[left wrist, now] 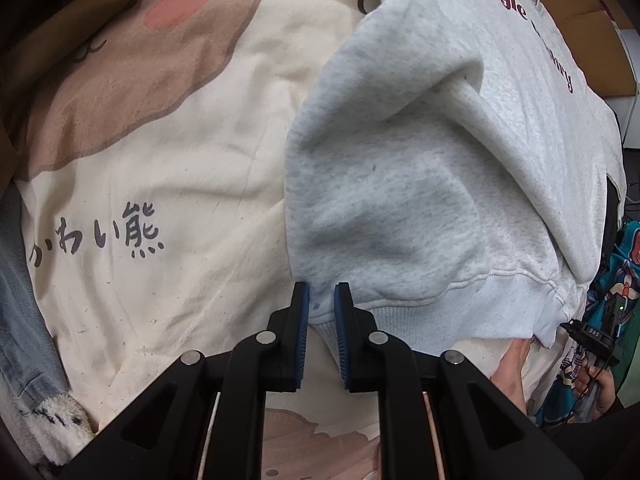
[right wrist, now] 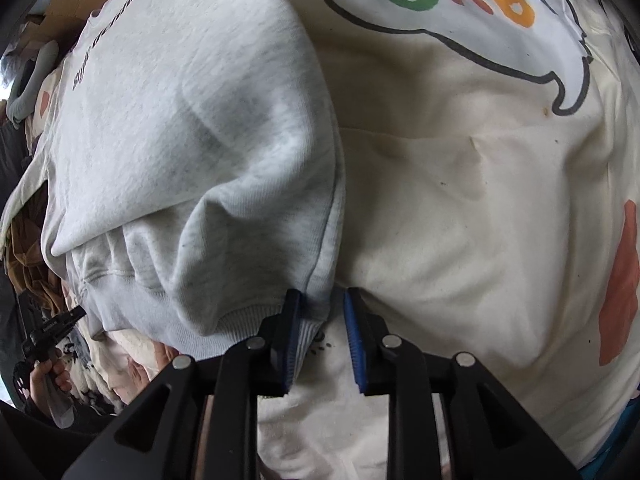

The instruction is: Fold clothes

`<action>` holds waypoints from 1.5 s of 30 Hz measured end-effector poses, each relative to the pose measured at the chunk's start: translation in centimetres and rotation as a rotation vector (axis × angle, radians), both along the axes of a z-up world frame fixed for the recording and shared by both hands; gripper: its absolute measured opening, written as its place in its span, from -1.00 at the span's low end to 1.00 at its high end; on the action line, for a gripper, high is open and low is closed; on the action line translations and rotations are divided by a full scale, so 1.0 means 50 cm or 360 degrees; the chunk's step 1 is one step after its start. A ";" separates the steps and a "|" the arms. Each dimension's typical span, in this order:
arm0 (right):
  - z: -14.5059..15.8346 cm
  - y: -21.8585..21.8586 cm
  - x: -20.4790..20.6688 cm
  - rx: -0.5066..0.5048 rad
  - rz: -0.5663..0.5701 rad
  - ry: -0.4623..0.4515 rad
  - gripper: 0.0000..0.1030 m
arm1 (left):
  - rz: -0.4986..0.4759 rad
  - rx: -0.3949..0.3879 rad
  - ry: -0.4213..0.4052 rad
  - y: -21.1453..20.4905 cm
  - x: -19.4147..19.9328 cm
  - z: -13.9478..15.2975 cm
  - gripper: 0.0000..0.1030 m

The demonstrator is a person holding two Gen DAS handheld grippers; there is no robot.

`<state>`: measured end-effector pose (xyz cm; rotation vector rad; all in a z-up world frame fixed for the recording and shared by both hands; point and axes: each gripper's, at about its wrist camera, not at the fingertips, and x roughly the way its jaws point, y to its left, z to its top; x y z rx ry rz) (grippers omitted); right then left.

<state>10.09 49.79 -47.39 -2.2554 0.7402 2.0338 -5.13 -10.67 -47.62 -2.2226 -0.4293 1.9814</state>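
A cream blanket [left wrist: 192,152] printed with a brown bear, a pink cheek patch and dark Japanese characters covers the surface that bears everything; in the right wrist view it also shows a speech bubble with coloured letters. Directly on it lies a light grey sweatshirt [left wrist: 420,168] with dark lettering, its ribbed hem toward the cameras, and denim fabric [left wrist: 24,320] sits at the blanket's left edge

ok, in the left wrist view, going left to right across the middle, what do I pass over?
Blue denim garment at the left edge → cream blanket with the bear print → grey sweatshirt lying on it → teal patterned fabric at the right edge.
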 end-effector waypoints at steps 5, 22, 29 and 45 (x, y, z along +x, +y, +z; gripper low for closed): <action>0.015 -0.013 -0.003 -0.0020 0.0023 0.0050 -0.55 | -0.0028 -0.0013 0.0003 0.006 0.002 0.004 -0.75; 0.018 0.028 0.050 -0.0124 -0.0131 0.0078 -0.60 | -0.0069 -0.0004 -0.0007 0.021 -0.011 0.003 -0.74; 0.014 0.072 0.087 -0.0114 -0.0104 0.0082 -0.24 | -0.0074 0.0005 0.0002 0.025 -0.012 0.006 -0.74; 0.077 0.091 0.061 -0.0088 -0.0191 0.0087 -0.70 | -0.0093 0.0017 -0.0002 0.000 0.021 -0.023 -0.74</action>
